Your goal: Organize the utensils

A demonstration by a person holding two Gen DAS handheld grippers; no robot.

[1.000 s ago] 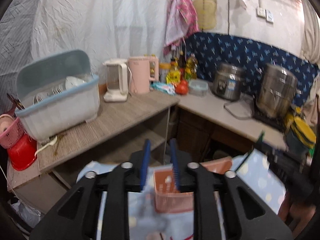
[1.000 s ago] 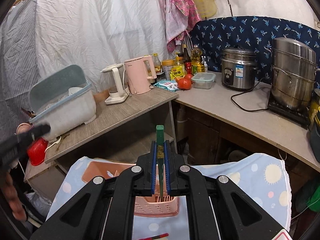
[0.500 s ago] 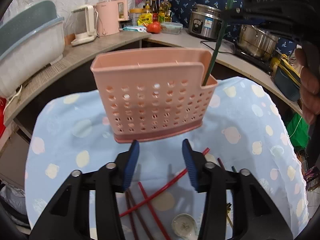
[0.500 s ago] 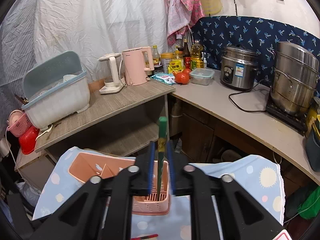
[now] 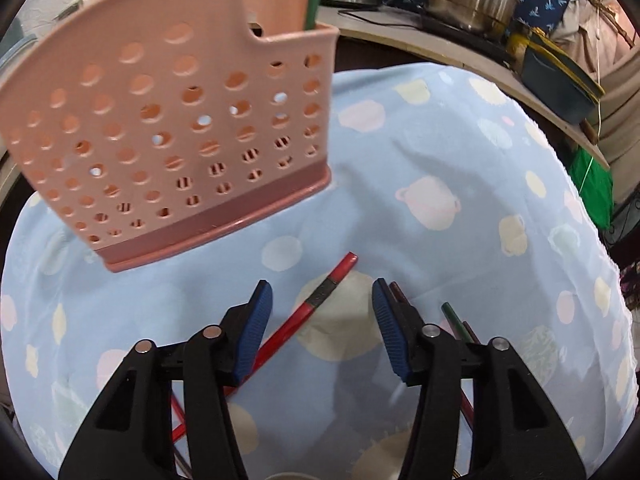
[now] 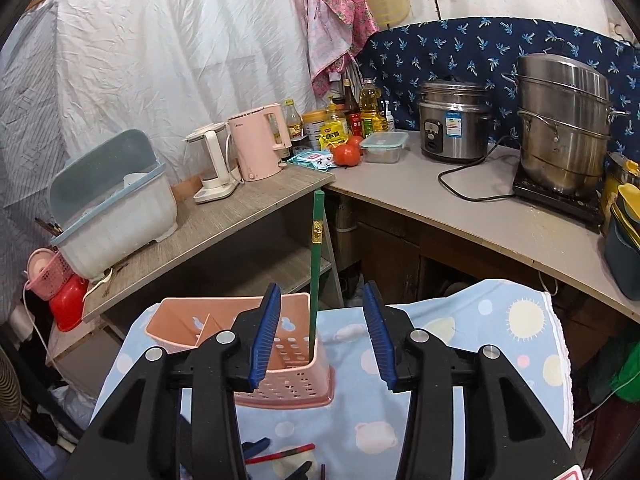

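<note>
Patterned cloth (image 5: 440,152); perforated pink plastic caddy (image 5: 172,120) holds slim green chopstick (image 6: 316,256).

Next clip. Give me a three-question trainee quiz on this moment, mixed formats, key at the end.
1. True or false: the right gripper is shut on the green chopstick.
2. Multiple choice: the green chopstick stands in the pink caddy at A) its lower end compartment, B) the tall middle, C) outside it.
3. Fill in: the chopstick lying between the fingers of the left gripper on the cloth is ____ in colour.

Key: 1 false, both grippers are open; 2 A; 3 red.
</note>
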